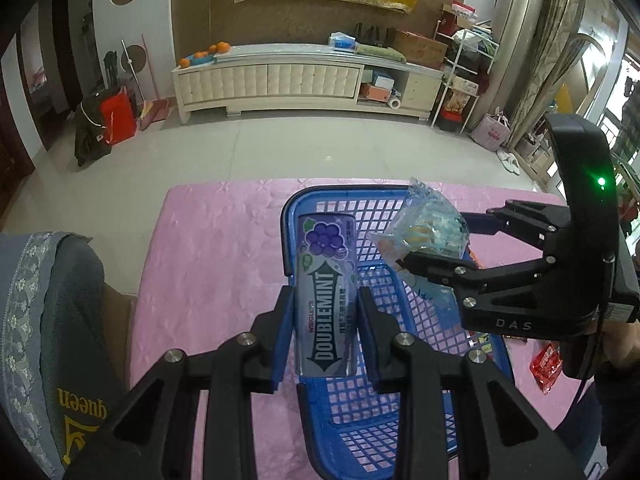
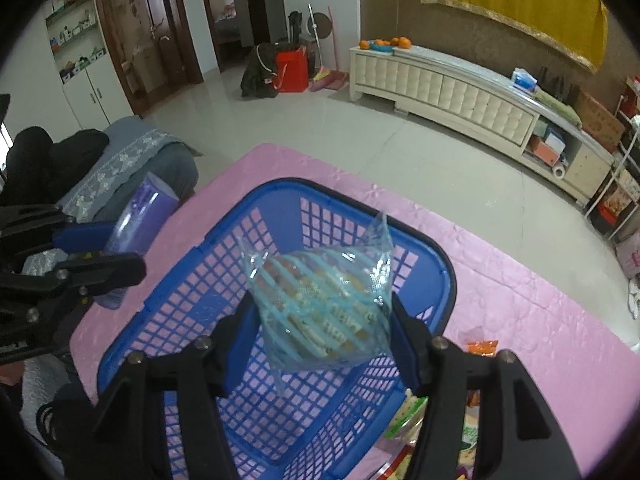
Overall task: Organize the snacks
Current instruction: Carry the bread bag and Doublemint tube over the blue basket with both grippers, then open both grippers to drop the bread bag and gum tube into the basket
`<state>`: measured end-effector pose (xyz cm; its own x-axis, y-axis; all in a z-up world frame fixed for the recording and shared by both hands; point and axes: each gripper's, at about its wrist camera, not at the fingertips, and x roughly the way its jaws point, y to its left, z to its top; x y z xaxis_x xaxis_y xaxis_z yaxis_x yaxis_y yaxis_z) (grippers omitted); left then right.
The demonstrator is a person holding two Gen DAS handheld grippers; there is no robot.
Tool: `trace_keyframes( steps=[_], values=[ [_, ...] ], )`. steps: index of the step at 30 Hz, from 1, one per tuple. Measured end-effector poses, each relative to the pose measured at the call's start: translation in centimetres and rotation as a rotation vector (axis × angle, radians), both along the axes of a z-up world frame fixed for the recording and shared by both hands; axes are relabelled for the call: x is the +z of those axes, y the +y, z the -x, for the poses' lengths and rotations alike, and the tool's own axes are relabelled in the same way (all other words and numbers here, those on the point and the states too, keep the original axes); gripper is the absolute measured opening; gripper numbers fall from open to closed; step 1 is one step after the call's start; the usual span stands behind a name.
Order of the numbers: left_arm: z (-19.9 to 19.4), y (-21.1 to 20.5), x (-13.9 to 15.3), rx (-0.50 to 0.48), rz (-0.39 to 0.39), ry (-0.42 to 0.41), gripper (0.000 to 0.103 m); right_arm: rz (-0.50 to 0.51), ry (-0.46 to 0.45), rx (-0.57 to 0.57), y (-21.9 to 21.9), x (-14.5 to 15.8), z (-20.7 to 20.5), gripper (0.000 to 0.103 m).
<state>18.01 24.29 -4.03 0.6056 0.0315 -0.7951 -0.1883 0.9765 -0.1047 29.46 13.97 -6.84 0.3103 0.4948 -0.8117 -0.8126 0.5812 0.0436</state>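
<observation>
left gripper: black linkage arms, silver screws, blue finger pads | right gripper: the same black build, blue pads, white "DAS" lettering, green LED, black cable

One blue basket on one pink tablecloth, two black grippers, left and right, one purple gum pack, one clear blue-striped snack bag, one red packet, one orange packet.

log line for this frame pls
left gripper: holds Doublemint pack | right gripper: holds blue-striped snack bag | both over blue basket
</observation>
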Motion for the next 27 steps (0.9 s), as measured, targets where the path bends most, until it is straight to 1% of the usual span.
trace_keyframes(
  steps=[3,5,7,11,13,18,22,27],
  values=[
    [0.2,-0.6,0.5,-0.002,-0.001,-0.003,0.028,0.008,-0.001,-0.013,-0.1,0.1,0.0,0.075],
    [0.2,-0.7,0.6,-0.009,0.000,-0.006,0.028,-0.014,-0.016,-0.032,-0.8,0.8,0.1,0.094],
    [0.3,-1.2,0.9,-0.017,-0.004,-0.007,0.028,-0.046,-0.025,-0.052,-1.5,1.6,0.0,0.102],
    [0.2,-2.1,1.2,-0.035,-0.005,-0.009,0.028,-0.088,-0.035,-0.113,-4.3,3.5,0.5,0.103],
    [0.0,-2.6,1.2,-0.048,-0.007,-0.008,0.028,-0.077,-0.036,-0.139,-5.1,3.7,0.8,0.103],
    [-0.7,-4.1,1.0,-0.086,-0.012,0.006,0.028,-0.049,-0.041,-0.199,-6.9,3.5,0.7,0.103],
    [-1.5,-5.0,-0.1,-0.109,-0.005,0.040,0.028,-0.037,-0.005,-0.255,-8.0,3.1,0.0,0.103],
    [-2.2,-5.3,-1.9,-0.119,0.007,0.089,0.028,-0.020,0.003,-0.261,-8.3,2.2,0.0,0.103]
  ],
)
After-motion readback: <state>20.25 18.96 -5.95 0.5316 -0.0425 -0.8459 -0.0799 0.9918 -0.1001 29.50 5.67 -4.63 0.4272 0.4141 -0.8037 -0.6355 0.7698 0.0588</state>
